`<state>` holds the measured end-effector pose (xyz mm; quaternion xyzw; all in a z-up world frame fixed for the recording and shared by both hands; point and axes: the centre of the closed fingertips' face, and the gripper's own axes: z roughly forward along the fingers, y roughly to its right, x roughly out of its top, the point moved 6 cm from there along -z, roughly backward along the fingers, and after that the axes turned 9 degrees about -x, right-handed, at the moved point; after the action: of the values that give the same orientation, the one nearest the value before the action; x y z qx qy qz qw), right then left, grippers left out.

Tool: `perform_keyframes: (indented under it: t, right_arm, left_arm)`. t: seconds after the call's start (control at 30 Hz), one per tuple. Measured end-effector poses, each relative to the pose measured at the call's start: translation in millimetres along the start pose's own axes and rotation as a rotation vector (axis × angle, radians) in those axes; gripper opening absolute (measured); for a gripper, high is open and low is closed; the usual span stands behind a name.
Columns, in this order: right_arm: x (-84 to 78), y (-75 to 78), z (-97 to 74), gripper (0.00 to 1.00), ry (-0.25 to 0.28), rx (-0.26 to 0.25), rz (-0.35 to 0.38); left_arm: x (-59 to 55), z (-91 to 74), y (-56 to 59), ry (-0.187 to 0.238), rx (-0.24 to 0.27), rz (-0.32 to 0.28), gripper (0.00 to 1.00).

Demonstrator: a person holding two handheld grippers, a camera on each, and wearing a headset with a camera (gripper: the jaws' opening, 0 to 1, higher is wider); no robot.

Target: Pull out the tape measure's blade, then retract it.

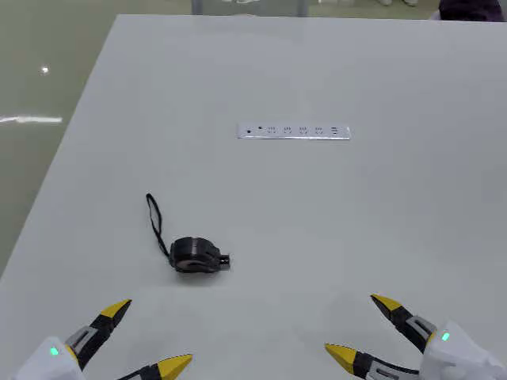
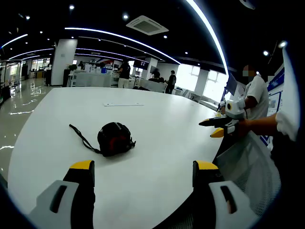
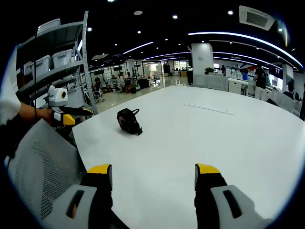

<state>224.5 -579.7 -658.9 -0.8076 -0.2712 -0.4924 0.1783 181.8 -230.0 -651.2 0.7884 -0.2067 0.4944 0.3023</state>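
A black tape measure [image 1: 197, 255] with a black wrist strap [image 1: 155, 219] lies on the white table [image 1: 317, 206], blade fully inside. It also sits ahead in the left gripper view as the tape measure [image 2: 114, 139] and in the right gripper view as the tape measure [image 3: 128, 120]. My left gripper [image 1: 144, 339] hovers open at the near left edge, short of the tape measure. My right gripper [image 1: 363, 329] is open at the near right. Own jaws are wide apart for the left gripper [image 2: 143, 168] and the right gripper [image 3: 153, 171], with nothing between them.
A white power strip [image 1: 293, 131] lies flat further back on the table. A grey mesh chair back [image 3: 43, 162] stands near the table's front edge. Shelving with bins [image 3: 52, 62] and people stand far off in the room.
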Motion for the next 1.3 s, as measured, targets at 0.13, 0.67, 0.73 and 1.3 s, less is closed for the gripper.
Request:
perform_keyframes:
  t: [0.13, 0.67, 0.73, 1.3]
  right_arm:
    - [0.6, -3.6, -1.3, 0.71, -0.006, 0.008, -0.016]
    - [0.9, -2.2, -4.1, 0.69, -0.005, -0.007, 0.000]
    - [1.1, -3.5, -3.9, 0.70, -0.002, 0.004, 0.007]
    - [-2.5, -5.0, -2.0, 0.70, -0.010, 0.023, -0.004]
  left_arm:
    - [-3.1, -1.6, -1.6, -0.010, 0.004, -0.004, 0.83]
    - [-8.4, 0.8, -3.2, 0.004, 0.011, -0.022, 0.83]
    - [-8.4, -0.7, -5.0, 0.018, 0.018, -0.038, 0.83]
    - [-8.0, 2.7, 2.1, -0.009, 0.012, -0.036, 0.81]
